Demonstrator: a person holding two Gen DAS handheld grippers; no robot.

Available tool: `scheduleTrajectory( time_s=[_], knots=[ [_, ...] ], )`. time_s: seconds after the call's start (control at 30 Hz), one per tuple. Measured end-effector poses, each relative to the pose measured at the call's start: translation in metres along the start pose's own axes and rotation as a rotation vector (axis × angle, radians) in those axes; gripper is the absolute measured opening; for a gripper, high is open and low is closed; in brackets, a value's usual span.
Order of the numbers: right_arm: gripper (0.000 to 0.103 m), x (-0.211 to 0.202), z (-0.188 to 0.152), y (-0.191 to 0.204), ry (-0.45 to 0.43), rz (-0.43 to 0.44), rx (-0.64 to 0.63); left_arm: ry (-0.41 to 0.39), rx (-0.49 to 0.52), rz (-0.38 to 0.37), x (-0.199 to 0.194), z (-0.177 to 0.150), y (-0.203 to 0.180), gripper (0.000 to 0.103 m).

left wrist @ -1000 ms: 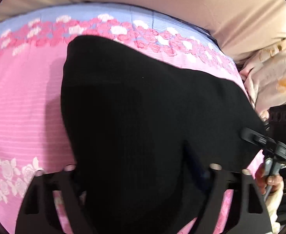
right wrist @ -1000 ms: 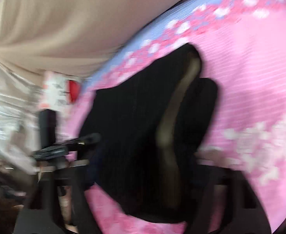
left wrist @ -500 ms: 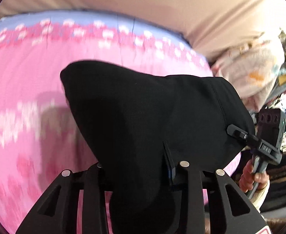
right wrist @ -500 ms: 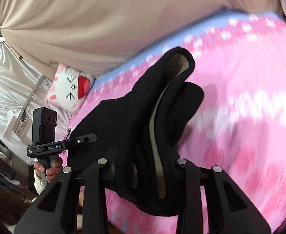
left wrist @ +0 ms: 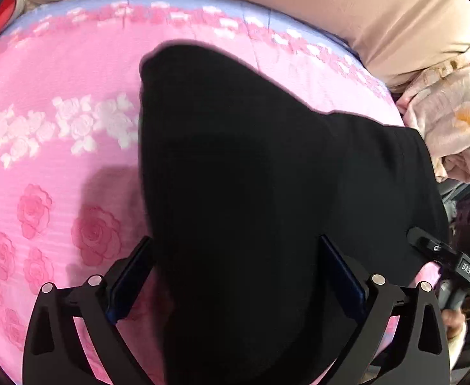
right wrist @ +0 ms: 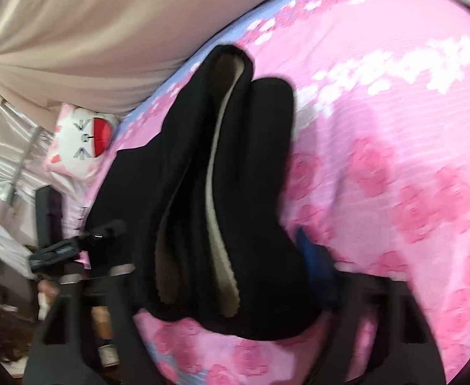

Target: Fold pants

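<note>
The black pants (left wrist: 251,192) lie folded in a thick stack on the pink rose-print bedspread (left wrist: 58,166). In the right wrist view the pants (right wrist: 202,166) show their layered edge with a beige fleece lining (right wrist: 215,224). My left gripper (left wrist: 235,272) is open, its fingers (left wrist: 129,276) spread on either side of the near end of the stack. My right gripper (right wrist: 228,276) is open too, fingers wide around the other end. Each gripper shows in the other's view: the right one (left wrist: 453,263) and the left one (right wrist: 74,243).
A beige wall or headboard (left wrist: 331,3) runs along the far side of the bed. A floral blanket (left wrist: 443,122) is heaped at the right. A cat-face pillow (right wrist: 81,138) lies at the bed's far corner. Clutter lies beyond the bed edge.
Both grippers have opened and let go of the pants, which have come down from a lifted hold onto the bedspread. Both grippers have dropped lower toward the bed.
</note>
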State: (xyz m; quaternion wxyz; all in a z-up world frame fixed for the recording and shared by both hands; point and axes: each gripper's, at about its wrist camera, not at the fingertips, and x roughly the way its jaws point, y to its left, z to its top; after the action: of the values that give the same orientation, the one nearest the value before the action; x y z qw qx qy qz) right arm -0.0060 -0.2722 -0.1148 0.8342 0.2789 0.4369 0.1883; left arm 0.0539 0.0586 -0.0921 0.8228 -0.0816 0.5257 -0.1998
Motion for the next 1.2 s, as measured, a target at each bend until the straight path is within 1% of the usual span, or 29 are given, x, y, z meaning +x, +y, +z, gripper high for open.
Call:
scheduleTrajectory(
  time_s=[0.03,0.07,0.1,0.13,0.17,0.23,0.33,0.47,0.5,0.6,0.67,0.73,0.8,0.87,0.97,1.2],
  knots=[
    [0.05,-0.001,-0.001,0.001,-0.009,-0.002,-0.005,0.01,0.011,0.001,0.001,0.0,-0.003,0.093],
    [0.046,-0.004,-0.001,0.002,-0.016,0.011,-0.012,0.005,0.006,-0.019,-0.001,0.0,-0.002,0.068],
    [0.041,-0.005,-0.001,0.003,-0.02,0.025,-0.003,0.017,-0.003,-0.086,-0.003,0.001,-0.003,0.053],
    [0.037,-0.007,-0.001,0.004,-0.025,0.038,0.005,0.022,-0.013,-0.102,-0.009,0.002,-0.005,0.042],
    [0.036,-0.011,0.0,0.008,-0.033,0.046,0.002,0.016,0.0,-0.095,-0.013,0.004,-0.009,0.035],
    [0.035,-0.016,0.002,0.019,-0.044,0.051,-0.023,0.002,0.035,-0.061,-0.024,0.006,-0.018,0.032],
    [0.034,-0.03,0.009,0.036,-0.077,0.061,-0.056,-0.02,0.08,-0.025,-0.04,0.008,-0.032,0.031],
    [0.034,-0.047,0.017,0.06,-0.122,0.059,-0.116,-0.098,0.135,0.031,-0.061,0.017,-0.052,0.031],
    [0.034,-0.051,0.019,0.066,-0.134,0.058,-0.131,-0.128,0.165,0.059,-0.069,0.017,-0.058,0.031],
    [0.034,-0.058,0.022,0.085,-0.177,0.043,-0.173,-0.191,0.221,0.125,-0.076,0.023,-0.071,0.031],
    [0.034,-0.061,0.022,0.095,-0.204,0.034,-0.197,-0.241,0.265,0.19,-0.082,0.024,-0.08,0.031],
    [0.034,-0.063,0.021,0.102,-0.222,0.031,-0.214,-0.279,0.296,0.231,-0.088,0.022,-0.087,0.031],
    [0.034,-0.061,0.022,0.102,-0.225,0.036,-0.211,-0.3,0.308,0.26,-0.09,0.022,-0.09,0.031],
    [0.034,-0.057,0.022,0.095,-0.212,0.039,-0.194,-0.299,0.309,0.265,-0.09,0.021,-0.088,0.031],
    [0.034,-0.051,0.021,0.088,-0.19,0.043,-0.17,-0.276,0.299,0.264,-0.084,0.02,-0.084,0.031],
    [0.034,-0.046,0.018,0.087,-0.166,0.04,-0.163,-0.25,0.277,0.261,-0.074,0.019,-0.079,0.031]
  ],
)
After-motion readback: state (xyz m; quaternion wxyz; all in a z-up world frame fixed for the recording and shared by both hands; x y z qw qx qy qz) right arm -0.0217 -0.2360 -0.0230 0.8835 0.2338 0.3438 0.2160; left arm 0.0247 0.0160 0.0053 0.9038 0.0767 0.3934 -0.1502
